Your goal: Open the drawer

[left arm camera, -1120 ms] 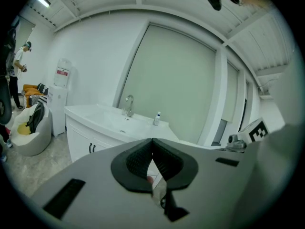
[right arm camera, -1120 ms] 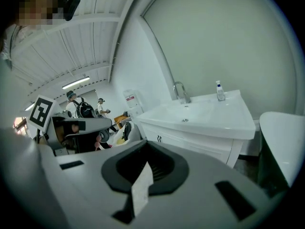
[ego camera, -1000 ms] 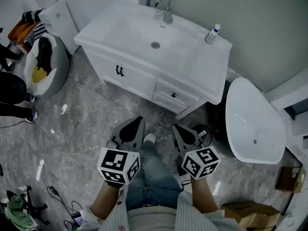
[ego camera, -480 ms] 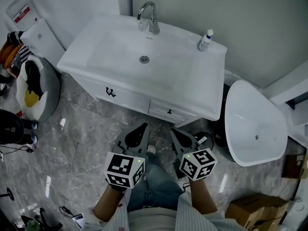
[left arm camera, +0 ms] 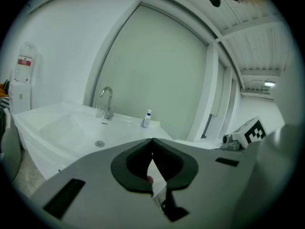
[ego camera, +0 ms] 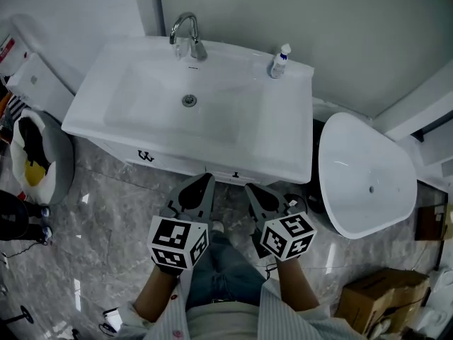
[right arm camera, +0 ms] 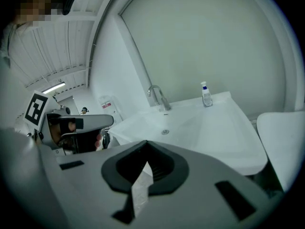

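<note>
A white vanity (ego camera: 283, 158) with a sink fills the upper head view. Only a thin strip of its front shows under the counter edge, with the drawer's small dark knob (ego camera: 236, 175) and a cabinet door handle (ego camera: 145, 156). My left gripper (ego camera: 207, 178) hangs just in front of that strip, left of the knob, jaws shut with nothing between them (left arm camera: 152, 140). My right gripper (ego camera: 248, 188) is close beside it, just below and right of the knob, also shut and empty (right arm camera: 146, 142). Neither touches the vanity.
A faucet (ego camera: 185, 30) and a small bottle (ego camera: 281, 61) stand at the back of the counter. A white oval fixture (ego camera: 364, 176) sits close on the right, a cardboard box (ego camera: 375, 299) lower right, a round cushioned basket (ego camera: 32, 158) on the left floor.
Both grippers have moved toward the vanity. The cabinet front, once plainly in view, is now mostly hidden under the counter edge. Both jaws have stayed shut.
</note>
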Tool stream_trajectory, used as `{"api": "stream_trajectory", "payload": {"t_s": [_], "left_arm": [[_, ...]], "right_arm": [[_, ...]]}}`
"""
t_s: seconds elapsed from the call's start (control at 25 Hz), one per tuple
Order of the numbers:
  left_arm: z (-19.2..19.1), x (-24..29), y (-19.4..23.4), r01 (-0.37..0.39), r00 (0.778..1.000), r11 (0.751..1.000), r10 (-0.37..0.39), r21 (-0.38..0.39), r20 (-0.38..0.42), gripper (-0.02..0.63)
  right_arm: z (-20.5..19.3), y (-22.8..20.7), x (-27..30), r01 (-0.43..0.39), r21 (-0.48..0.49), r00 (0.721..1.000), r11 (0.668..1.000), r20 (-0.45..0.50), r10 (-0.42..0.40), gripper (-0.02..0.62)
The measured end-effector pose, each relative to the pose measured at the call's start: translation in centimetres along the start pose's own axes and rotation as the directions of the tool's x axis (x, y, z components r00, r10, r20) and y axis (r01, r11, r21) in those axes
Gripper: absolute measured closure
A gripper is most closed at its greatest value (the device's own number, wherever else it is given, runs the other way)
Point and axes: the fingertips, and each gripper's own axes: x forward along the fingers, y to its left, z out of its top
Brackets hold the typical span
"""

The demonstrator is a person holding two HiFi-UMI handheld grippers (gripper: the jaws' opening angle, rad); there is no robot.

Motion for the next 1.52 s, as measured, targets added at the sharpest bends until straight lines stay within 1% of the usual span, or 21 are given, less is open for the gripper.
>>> {"api": "stream_trajectory", "payload": {"t_s": [0.36, 0.68, 0.96, 1.12, 1.36, 1.52], "left_arm": [[1.2, 3.1, -1.2, 0.08, 0.997, 0.996, -0.079, 0.032, -0.021, 0.589], [0.2, 4.3, -0.4, 0.107, 0.993, 0.994, -0.105, 0.035, -0.059, 0.589], [-2.3, 5.2, 0.8, 0.118, 0.988, 0.993, -0.115, 0.02, -0.099, 0.589], [-4.4, 5.7, 2.0, 0.128, 0.984, 0.992, -0.125, 0.021, -0.129, 0.589], [-7.9, 6.2, 3.7, 0.127, 0.981, 0.992, -0.124, 0.012, -0.148, 0.589], [-10.4, 6.6, 5.0, 0.134, 0.978, 0.991, -0.131, 0.007, -0.163, 0.589]], "right_arm": [[1.4, -2.5, -0.9, 0.077, 0.036, 0.996, 0.996, 0.038, -0.078, 0.588], [0.8, -3.2, -0.2, 0.119, 0.078, 0.992, 0.99, 0.037, -0.122, 0.588], [-1.1, -3.8, 1.3, 0.141, 0.083, 0.99, 0.987, 0.0, -0.141, 0.588], [-3.0, -4.2, 3.0, 0.159, 0.076, 0.987, 0.984, -0.032, -0.157, 0.588], [-6.4, -4.6, 5.5, 0.174, 0.03, 0.982, 0.984, -0.077, -0.171, 0.588], [-8.8, -5.3, 7.3, 0.196, 0.009, 0.976, 0.981, -0.097, -0.194, 0.586]]}}
